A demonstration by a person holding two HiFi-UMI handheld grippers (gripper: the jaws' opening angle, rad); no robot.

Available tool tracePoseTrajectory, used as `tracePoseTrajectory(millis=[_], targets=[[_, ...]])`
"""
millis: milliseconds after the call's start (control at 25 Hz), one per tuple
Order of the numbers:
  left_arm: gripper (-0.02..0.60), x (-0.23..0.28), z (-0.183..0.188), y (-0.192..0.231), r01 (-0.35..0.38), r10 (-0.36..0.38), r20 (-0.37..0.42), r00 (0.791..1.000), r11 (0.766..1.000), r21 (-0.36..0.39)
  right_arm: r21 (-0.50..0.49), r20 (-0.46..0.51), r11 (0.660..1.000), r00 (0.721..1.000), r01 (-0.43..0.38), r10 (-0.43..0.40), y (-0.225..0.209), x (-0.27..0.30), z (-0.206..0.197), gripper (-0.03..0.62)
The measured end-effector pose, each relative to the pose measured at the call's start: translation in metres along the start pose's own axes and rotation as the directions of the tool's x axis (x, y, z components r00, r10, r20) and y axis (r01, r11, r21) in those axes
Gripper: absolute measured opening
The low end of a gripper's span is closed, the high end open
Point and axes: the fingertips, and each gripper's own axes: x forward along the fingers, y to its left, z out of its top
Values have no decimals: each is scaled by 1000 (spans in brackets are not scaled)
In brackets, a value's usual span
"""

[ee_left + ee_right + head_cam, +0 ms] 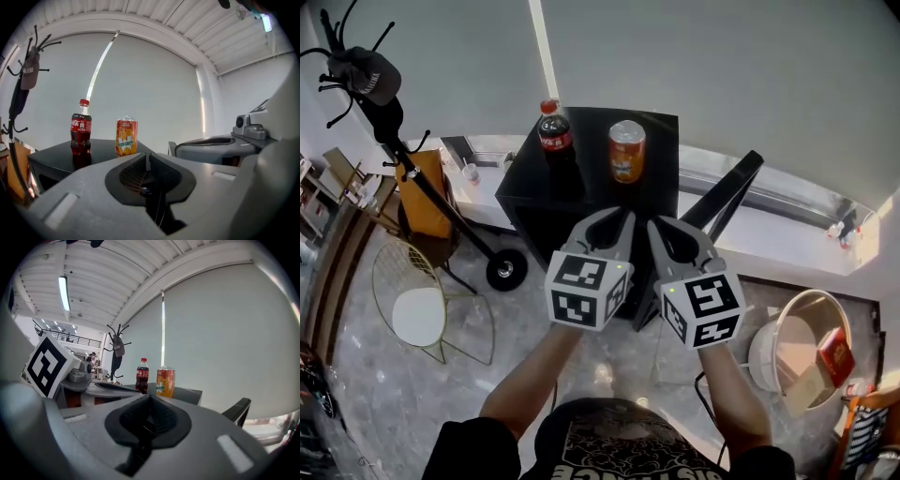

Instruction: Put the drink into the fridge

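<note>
Left claw fully closed, nothing between its jaws; right claw likewise closed and empty; the two are held side by side, tips near each other, at 6 o'clock of the black cabinet in the head view. Cola bottle stands upright on the cabinet top; orange can stands upright just beside it at 3 o'clock, not touching; neither claw touches either drink. Coat stand at 9 o'clock of the cabinet.

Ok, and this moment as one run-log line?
left gripper: shut, empty | right gripper: shut, empty | cola bottle, orange can: upright on black cabinet | stage: drink not yet grasped
</note>
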Motion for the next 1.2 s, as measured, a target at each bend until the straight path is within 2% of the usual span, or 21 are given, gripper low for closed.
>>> tracePoseTrajectory(millis=[400,600,880,1040,1200], targets=[[80,34,20,35,39,-39,8,999,999,17,-28,3,998,999,48,-48,-14,39,19,2],[152,51,26,43,72,-71,-15,997,997,25,-28,13,997,997,78,-77,-21,47,27,0],[293,66,31,54,94,-93,-58,994,995,13,-49,12,994,995,100,-100,-26,50,34,2],[332,74,39,55,111,-109,-68,992,994,21,-129,30,984,992,125,-122,-24,52,44,2],[381,87,40,59,124,-122,-92,988,992,17,-135,32,983,992,126,-123,-25,58,47,2]])
